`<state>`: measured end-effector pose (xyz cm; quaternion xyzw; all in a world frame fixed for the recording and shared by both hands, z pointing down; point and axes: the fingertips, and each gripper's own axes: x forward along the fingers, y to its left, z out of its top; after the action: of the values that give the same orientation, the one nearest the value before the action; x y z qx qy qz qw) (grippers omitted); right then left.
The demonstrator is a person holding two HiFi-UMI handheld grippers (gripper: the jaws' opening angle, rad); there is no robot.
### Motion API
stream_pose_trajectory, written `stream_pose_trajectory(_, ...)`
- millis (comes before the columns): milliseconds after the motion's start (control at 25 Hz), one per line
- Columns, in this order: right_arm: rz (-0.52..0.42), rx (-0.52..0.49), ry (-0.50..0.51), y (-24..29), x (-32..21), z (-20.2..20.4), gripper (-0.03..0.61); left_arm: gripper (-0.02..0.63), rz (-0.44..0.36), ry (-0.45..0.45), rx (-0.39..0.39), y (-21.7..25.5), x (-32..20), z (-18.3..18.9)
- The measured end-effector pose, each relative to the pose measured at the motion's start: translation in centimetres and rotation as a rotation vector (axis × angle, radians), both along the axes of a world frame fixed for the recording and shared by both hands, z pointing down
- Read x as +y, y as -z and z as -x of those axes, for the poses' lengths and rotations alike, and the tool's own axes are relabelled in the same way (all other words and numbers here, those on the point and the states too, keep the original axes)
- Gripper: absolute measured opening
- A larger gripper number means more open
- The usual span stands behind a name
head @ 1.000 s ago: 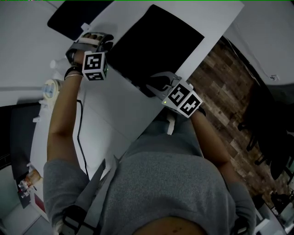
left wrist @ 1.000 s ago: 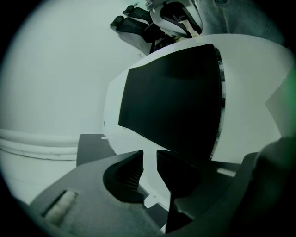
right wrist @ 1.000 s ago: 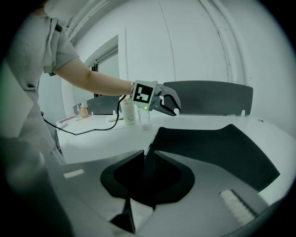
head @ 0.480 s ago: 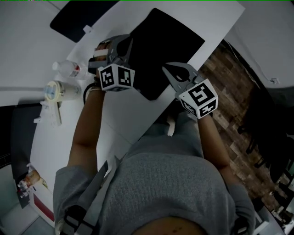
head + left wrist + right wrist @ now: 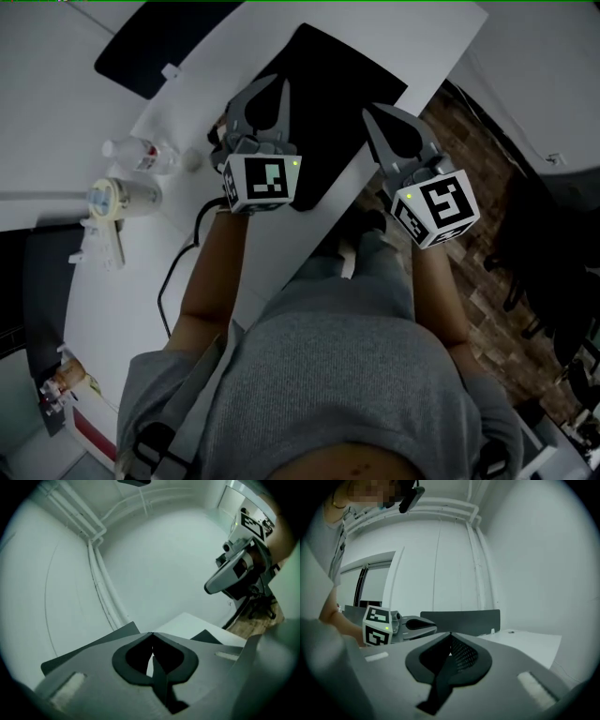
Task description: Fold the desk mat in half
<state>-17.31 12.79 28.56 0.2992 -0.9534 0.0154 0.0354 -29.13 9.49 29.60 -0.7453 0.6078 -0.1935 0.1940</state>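
Note:
A black desk mat [image 5: 339, 82] lies on the white table [image 5: 277, 246], its near edge lifted. My left gripper [image 5: 279, 86] is raised over the mat's left side, shut on a thin black fold of the mat [image 5: 160, 682] at its jaw tips [image 5: 152, 634]. Over the right side my right gripper [image 5: 373, 112] is also raised, and its tips [image 5: 450, 634] pinch the mat's textured underside [image 5: 462, 655]. Each gripper shows in the other's view: the right gripper [image 5: 230, 575] and the left gripper [image 5: 415, 624]. The held edge itself is hidden under both grippers in the head view.
A tape dispenser [image 5: 114, 199] and a clear bottle [image 5: 139, 150] stand on the table's left part, with a black cable [image 5: 176, 274] nearby. A dark panel [image 5: 155, 45] lies beyond the table. Brick-pattern floor [image 5: 467, 192] and a dark chair [image 5: 548, 248] are at the right.
Both grippers left the mat's near corners on the table, rose and moved forward over the mat, carrying its near edge up. The mat's visible flat area has shrunk.

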Motion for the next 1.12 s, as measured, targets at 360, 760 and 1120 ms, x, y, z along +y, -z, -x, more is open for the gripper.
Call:
stream_pose_trajectory(360,-0.042,-0.086,-0.123,2.2,-1.2,-2.4,0.000,0.003,-0.023,-0.028,0.219,3.4,0.9,-2.3)
stream_pose_trajectory(760,-0.061,-0.122,-0.171,3.3,-1.3,-3.4,0.000,0.002,-0.013,-0.078,0.397,4.9,1.7,-4.2)
stream_pose_trajectory(1120,-0.075,-0.090,-0.175,3.0,-1.2,-3.5,0.000,0.002,-0.009,-0.083,0.387,4.7,1.8,-4.5)
